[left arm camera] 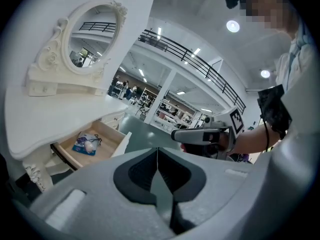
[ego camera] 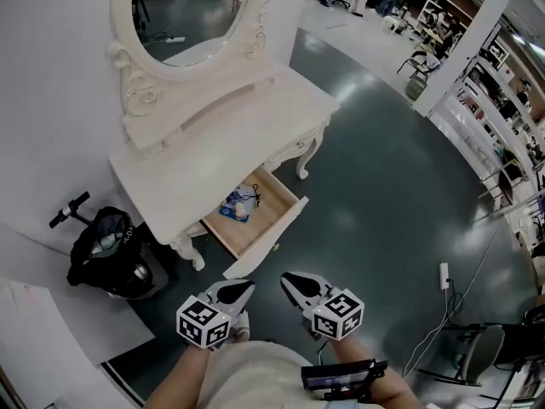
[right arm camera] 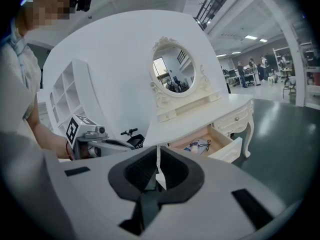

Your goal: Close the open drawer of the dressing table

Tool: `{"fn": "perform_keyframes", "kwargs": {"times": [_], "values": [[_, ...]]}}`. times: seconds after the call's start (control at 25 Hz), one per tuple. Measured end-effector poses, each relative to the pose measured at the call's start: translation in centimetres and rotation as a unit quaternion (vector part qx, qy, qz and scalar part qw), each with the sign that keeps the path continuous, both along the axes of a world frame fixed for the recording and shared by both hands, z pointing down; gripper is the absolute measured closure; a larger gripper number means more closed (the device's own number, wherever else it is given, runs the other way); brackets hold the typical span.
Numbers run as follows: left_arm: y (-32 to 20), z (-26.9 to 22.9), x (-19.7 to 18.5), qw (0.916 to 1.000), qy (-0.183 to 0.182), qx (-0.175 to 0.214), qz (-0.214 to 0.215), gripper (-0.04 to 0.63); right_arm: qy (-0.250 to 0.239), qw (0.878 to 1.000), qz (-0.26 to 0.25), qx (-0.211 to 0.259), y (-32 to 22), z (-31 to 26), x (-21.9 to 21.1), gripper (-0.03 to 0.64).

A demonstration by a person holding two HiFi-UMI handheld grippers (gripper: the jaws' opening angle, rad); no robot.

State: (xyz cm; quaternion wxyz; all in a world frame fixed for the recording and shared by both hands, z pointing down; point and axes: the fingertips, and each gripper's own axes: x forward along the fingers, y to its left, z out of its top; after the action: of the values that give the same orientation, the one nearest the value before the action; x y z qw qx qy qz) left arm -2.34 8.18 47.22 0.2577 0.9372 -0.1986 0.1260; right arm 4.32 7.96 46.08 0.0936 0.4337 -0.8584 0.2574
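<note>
Left tool (ego camera: pixel 244 285) and right tool (ego camera: pixel 289 278) sit side by side at the bottom of the head view. Each is carried on a forearm, and both point at the dressing table (ego camera: pixel 281 100).
- Left tool: jaws pressed together to a thin seam, nothing between them.
- Right tool: the same, jaws closed and empty.
- Neither tool touches the furniture; both are apart from the drawer front.

Drawer (ego camera: pixel 271 216): pulled out from under the front edge of the white worktop (ego camera: pixel 204 169), toward the tools. It has a wooden inside and a white front panel (ego camera: pixel 274 239). A blue-and-white packet (ego camera: pixel 237 204) lies toward its back, with a small black item (ego camera: pixel 255 196) just beside it; what that item is cannot be told.

Oval mirror (ego camera: pixel 187 7) in a carved white frame stands upright at the back of the worktop.

Floor (ego camera: pixel 375 194) is dark and glossy. A bulky black object (ego camera: pixel 106 254) with a handle sits on it left of the table, by the white wall.

Left gripper view: drawer (left arm camera: pixel 107 144) at lower left, right tool (left arm camera: pixel 176 134) at mid-right.

Right gripper view: drawer (right arm camera: pixel 225 141) right of centre beyond the jaws, left tool (right arm camera: pixel 131 146) at left.
</note>
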Motion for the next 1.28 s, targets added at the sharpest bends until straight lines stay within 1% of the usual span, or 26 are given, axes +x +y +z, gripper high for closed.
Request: {"fn": "perform_keyframes", "kwargs": {"times": [0.16,0.28,0.52,0.72,1.0,1.12,1.28], "values": [[-1.0,-0.2,-0.1,0.9999,0.000,0.004,0.017,0.584,0.004,1.000,0.009,0.002,-1.1,-0.2,0.0,0.600],[-1.5,-0.1,0.0,0.9997,0.000,0.005,0.023,0.584,0.008,1.000,0.005,-0.004,-1.4,0.2,0.2,0.600],[-1.9,0.9,0.3,0.9999,-0.004,0.001,0.011,0.584,0.035,0.999,-0.030,-0.020,-1.9,2.7,1.5,0.600],[-2.2,2.1,1.5,0.9999,-0.007,-0.008,-0.003,0.584,0.056,0.996,-0.066,-0.021,-2.1,4.5,1.9,0.600],[-3.2,4.2,3.4,0.9998,-0.010,-0.017,-0.007,0.584,0.052,0.995,-0.075,-0.030,-3.2,7.2,2.0,0.600],[-3.7,5.2,3.6,0.9996,-0.017,-0.022,-0.010,0.584,0.050,0.995,-0.076,-0.032,-3.6,8.2,1.9,0.600],[-4.4,6.6,3.7,0.9990,-0.021,-0.031,-0.025,0.584,0.047,0.995,-0.079,-0.033,-4.4,9.3,2.2,0.598]]}}
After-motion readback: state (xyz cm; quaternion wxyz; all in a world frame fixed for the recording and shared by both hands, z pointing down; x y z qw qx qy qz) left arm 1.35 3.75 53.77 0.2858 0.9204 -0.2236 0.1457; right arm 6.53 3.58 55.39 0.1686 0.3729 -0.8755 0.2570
